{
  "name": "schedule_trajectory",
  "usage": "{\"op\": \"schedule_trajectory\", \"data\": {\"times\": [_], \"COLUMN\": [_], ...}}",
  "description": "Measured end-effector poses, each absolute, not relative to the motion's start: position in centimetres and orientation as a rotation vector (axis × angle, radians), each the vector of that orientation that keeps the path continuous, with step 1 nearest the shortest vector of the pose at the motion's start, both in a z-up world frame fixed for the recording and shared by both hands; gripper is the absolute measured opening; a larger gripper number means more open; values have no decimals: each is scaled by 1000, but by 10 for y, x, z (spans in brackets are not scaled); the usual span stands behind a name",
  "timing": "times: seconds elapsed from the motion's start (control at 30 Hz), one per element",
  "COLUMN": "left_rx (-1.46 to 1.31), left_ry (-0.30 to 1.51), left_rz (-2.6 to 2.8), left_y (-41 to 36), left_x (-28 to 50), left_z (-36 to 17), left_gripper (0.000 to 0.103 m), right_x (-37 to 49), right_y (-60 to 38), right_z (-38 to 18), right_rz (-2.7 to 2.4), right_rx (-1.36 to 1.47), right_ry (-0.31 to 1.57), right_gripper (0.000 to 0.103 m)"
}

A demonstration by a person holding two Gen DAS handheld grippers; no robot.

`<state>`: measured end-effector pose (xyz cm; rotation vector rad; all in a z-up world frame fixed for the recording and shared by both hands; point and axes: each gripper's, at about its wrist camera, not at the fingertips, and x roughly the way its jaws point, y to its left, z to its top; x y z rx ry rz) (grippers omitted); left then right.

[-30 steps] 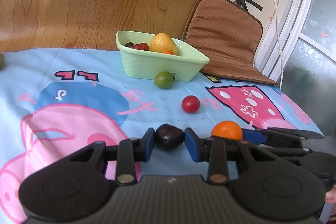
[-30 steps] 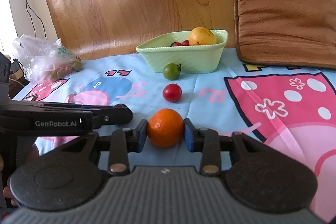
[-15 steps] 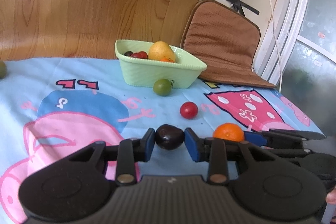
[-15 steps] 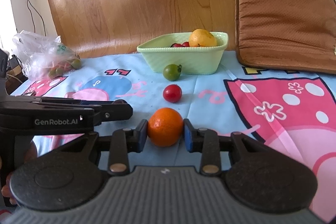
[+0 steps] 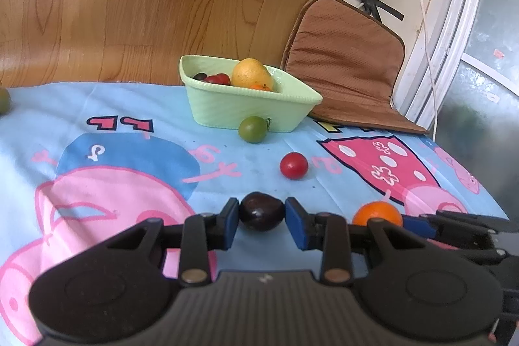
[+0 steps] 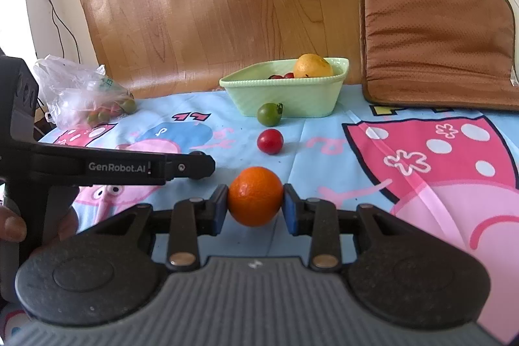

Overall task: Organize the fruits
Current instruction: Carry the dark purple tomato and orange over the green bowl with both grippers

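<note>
The left tool point(image 5: 262, 218) is clamped on a dark plum-like fruit point(image 5: 261, 211). The right tool point(image 6: 255, 206) has just been closing and its pads press on an orange point(image 6: 255, 196). Both fruits sit low over the cartoon-print cloth point(image 5: 129, 158) on the worktop. The green basket point(image 6: 292, 96), already holding a yellow fruit point(image 6: 312, 66) and small red ones, lies straight ahead of both tools, beyond a red tomato point(image 6: 270, 141) and a green tomato point(image 6: 269, 113). Neither tool looks clearly nearer. The left tool's side reads "GenRobot.AI" point(image 6: 118, 167).
</note>
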<state>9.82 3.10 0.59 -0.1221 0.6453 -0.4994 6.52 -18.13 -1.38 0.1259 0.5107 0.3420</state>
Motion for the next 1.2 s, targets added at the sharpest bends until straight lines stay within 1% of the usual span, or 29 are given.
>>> {"op": "schedule_trajectory", "data": {"times": [0.53,0.8,1.0,1.2], "left_rx": [-170,-278,-312,-281], "left_ry": [629,589,579,576], "left_rz": [-531,-522,-499,-498], "left_y": [38,53,58,47], "left_x": [98,102,111,132], "left_z": [8,11,18,44], "left_gripper": [31,31,32,32], "right_x": [72,99,127,155], "right_y": [-182,-197,-206,-208], "right_z": [-10,15,23,40], "right_rz": [338,287,277,291], "right_rx": [128,120,137,98], "right_ry": [525,439,425,390], "right_gripper": [38,38,38,38]}}
